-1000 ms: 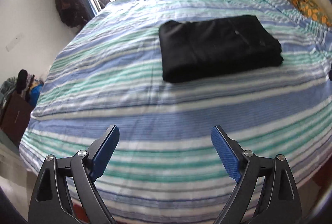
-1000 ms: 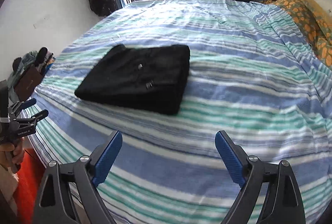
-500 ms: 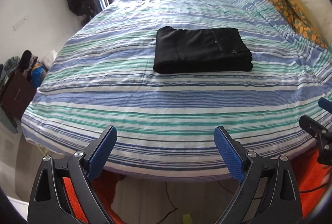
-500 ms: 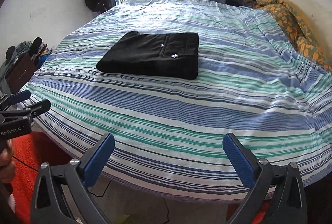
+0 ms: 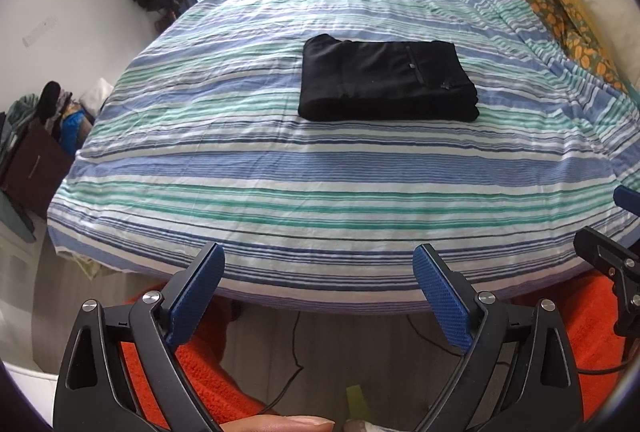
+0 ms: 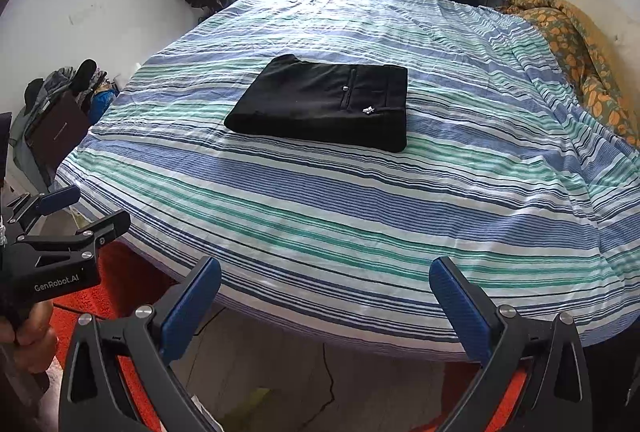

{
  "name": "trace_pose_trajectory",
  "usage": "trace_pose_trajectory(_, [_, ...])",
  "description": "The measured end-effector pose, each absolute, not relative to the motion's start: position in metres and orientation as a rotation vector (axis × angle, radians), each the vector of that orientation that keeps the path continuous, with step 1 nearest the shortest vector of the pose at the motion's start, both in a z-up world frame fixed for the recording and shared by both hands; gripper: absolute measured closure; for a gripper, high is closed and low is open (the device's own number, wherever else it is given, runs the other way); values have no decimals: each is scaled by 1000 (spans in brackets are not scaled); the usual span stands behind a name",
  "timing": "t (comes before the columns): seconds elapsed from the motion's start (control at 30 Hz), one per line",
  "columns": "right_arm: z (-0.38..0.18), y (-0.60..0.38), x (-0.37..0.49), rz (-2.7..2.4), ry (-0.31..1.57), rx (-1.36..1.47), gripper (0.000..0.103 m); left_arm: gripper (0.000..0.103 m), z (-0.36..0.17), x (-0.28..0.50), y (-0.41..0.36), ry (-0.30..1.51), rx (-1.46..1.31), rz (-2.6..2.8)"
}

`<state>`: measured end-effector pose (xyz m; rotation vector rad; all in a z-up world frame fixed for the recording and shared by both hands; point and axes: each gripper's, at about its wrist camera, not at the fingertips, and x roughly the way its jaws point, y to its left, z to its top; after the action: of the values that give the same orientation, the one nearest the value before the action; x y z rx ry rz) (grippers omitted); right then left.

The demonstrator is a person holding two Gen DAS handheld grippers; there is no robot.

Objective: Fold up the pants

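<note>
Two hand-held grippers point steeply downward, side by side. The left hand-held gripper [image 5: 318, 294] has its black arms rising from the lower corners of its own view. Its blue pads [image 5: 196, 302] sit at about 7 and 5 o'clock, spread wide, with nothing between them. A fingertip [image 5: 276, 424] shows at 6 o'clock on the bottom edge.

The right hand-held gripper [image 6: 325, 308] is posed the same way, jaws fully apart and empty, having just been opening. In its view, the left hand-held gripper appears at 9 o'clock, seen from the side, gripped from below by a hand [image 6: 26, 332]. In the left view, part of the right hand-held gripper shows at 3 o'clock.
</note>
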<state>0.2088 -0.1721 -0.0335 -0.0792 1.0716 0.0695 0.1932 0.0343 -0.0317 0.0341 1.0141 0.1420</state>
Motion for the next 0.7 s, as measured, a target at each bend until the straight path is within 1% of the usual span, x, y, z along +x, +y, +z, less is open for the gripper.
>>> trace_pose_trajectory(0.7, [-24, -170, 200, 57, 1066, -114, 0, 7, -23, 186, 25, 988, 116, 165])
